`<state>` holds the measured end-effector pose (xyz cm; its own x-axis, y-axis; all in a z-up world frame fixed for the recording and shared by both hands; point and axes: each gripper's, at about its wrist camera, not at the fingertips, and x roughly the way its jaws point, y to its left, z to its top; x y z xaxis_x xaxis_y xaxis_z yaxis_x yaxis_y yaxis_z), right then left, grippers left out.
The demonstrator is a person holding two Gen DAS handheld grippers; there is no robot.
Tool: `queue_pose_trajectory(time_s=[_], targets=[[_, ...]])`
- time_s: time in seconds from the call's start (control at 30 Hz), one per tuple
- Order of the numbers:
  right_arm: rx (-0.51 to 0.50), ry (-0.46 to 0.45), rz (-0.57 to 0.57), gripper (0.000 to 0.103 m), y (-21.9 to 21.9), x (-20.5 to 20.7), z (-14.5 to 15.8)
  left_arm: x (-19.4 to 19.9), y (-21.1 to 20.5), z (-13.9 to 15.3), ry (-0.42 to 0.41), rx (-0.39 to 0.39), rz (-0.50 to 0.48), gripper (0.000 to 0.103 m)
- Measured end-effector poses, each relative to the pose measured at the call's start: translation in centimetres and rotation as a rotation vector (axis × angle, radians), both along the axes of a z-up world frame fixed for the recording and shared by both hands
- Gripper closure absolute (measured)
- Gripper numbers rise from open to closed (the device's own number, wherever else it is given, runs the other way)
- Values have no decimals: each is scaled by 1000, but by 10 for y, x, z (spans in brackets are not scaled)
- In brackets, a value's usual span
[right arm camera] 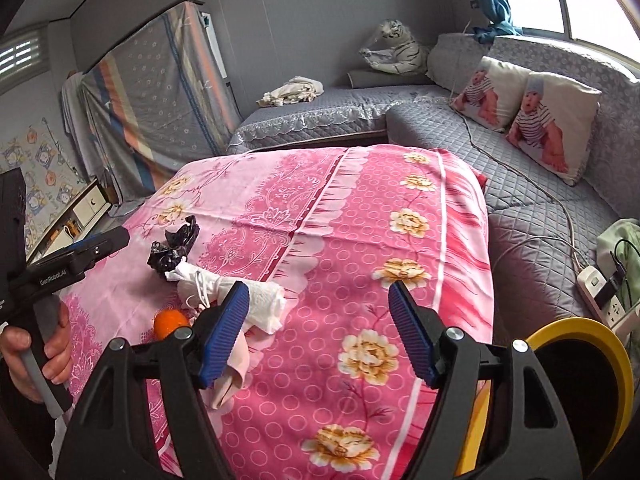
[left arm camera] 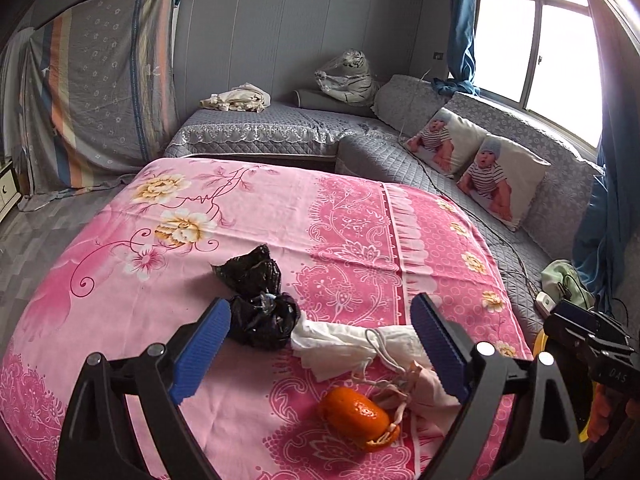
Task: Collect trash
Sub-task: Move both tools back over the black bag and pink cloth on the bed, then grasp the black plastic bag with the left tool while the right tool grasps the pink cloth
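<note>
Trash lies on the pink flowered table cover (left arm camera: 360, 240): a crumpled black plastic bag (left arm camera: 260, 300), a white tissue with a face mask (left arm camera: 344, 344), a pinkish cloth piece (left arm camera: 424, 392) and an orange peel (left arm camera: 356, 412). My left gripper (left arm camera: 320, 328) is open and empty, hovering just above and around the tissue and bag. In the right wrist view the same bag (right arm camera: 172, 248), tissue (right arm camera: 240, 296), pink cloth (right arm camera: 232, 380) and orange peel (right arm camera: 170, 322) lie to the left. My right gripper (right arm camera: 316, 308) is open and empty over bare cover.
A yellow-rimmed bin (right arm camera: 576, 384) stands at the table's right edge, also partly visible in the left wrist view (left arm camera: 540, 340). A grey sofa (right arm camera: 520, 168) with baby-print cushions (right arm camera: 552, 120) runs behind and to the right, with a power strip (right arm camera: 596, 288) and cables on it.
</note>
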<state>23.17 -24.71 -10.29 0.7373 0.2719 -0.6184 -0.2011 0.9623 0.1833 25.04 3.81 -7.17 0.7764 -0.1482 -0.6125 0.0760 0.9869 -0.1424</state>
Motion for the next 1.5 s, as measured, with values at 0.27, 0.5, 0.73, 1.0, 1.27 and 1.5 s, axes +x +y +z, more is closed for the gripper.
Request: queue_pose_trajectory(time_s=[0.27,0.5,0.73,1.0,1.27,1.5], targets=[[-41,58,92,34,42,9,-24,19,20,-22,55,-13,39,15],[-58,110,148,34,65,14,-49,43,28,-43,123,-32,56,15],[-67,148,179,34,78,18,-69,63,38,-61,177,-65,80,15],[-65,185,197,35,85,21,-82,91,42,-80,254,-118,82,20],[-76,194,191,43,88,27,-86,103,38,-99,298,-115,89,45],[-77,195,230,71,94,26,-86,102,41,-99,293,-136,94,65]])
